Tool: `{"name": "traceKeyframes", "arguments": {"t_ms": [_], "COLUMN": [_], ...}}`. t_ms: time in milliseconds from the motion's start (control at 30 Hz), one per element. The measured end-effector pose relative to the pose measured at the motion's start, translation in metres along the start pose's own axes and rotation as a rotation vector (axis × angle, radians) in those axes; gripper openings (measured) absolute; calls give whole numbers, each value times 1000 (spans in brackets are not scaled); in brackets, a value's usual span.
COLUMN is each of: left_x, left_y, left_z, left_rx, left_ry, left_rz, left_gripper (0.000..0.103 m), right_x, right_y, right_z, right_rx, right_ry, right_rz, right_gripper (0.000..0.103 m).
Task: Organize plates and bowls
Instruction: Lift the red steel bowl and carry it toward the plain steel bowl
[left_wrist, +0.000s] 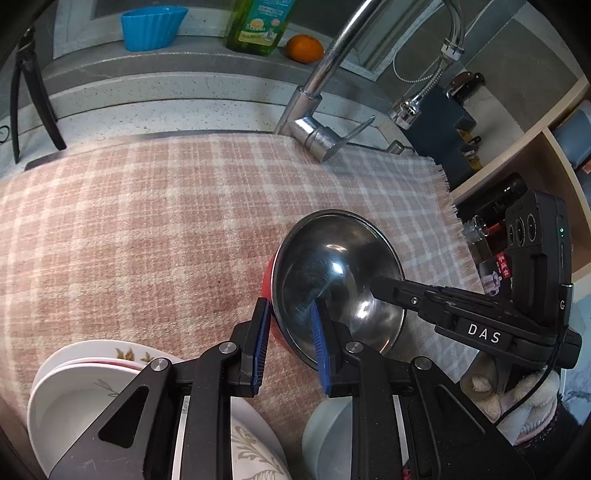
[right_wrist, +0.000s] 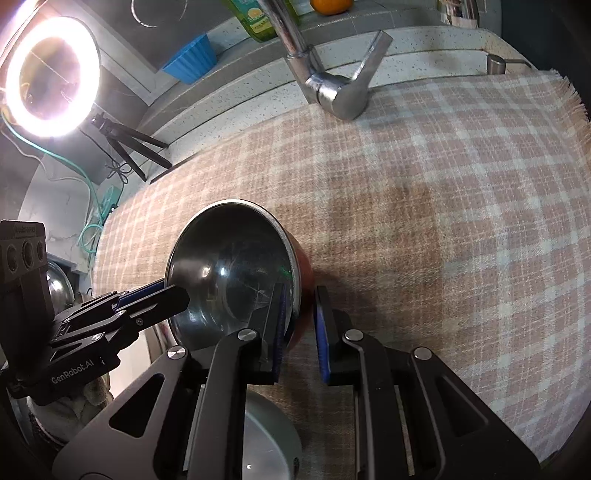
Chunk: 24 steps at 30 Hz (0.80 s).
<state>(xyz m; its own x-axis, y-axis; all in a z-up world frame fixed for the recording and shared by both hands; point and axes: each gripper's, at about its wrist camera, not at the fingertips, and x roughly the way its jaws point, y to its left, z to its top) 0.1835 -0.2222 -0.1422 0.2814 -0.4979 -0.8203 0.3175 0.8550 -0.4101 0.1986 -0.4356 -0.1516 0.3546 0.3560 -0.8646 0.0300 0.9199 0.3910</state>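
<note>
A steel bowl with a red outside (left_wrist: 332, 280) is held tilted above the checked cloth (left_wrist: 147, 229). My left gripper (left_wrist: 290, 345) straddles its left rim, one finger inside and one outside. My right gripper (right_wrist: 299, 332) straddles the opposite rim of the same bowl (right_wrist: 229, 273) the same way. The right gripper's finger (left_wrist: 391, 291) shows inside the bowl in the left wrist view. The left gripper's finger (right_wrist: 166, 299) shows at the bowl's rim in the right wrist view. Stacked white plates (left_wrist: 74, 398) lie at lower left. A grey bowl (left_wrist: 328, 439) sits below the grippers.
A faucet (left_wrist: 317, 125) stands at the cloth's far edge. A blue cup (left_wrist: 151, 27), a green bottle (left_wrist: 258, 26) and an orange (left_wrist: 304, 48) sit on the ledge. A ring light on a tripod (right_wrist: 51, 81) stands at the left. Shelves (left_wrist: 535, 177) are at right.
</note>
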Motion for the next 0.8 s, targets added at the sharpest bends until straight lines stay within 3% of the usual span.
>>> {"name": "traceKeyframes", "arguments": {"t_ms": [433,800], "left_x": [-53,-103], "left_y": [7,35], "left_z": [-2,-20], "left_rx": [-9,-44], "left_ry": [-92,-156], "left_rz": [-21,-25], "left_gripper": [20,20], "right_x": [-30,-40], "right_y": [44,98], "right_z": [2,-7], "right_rx": [-57,-107], "right_ry": [-58,-71], "right_rz": [13,47], "right_gripper": [15,15]}}
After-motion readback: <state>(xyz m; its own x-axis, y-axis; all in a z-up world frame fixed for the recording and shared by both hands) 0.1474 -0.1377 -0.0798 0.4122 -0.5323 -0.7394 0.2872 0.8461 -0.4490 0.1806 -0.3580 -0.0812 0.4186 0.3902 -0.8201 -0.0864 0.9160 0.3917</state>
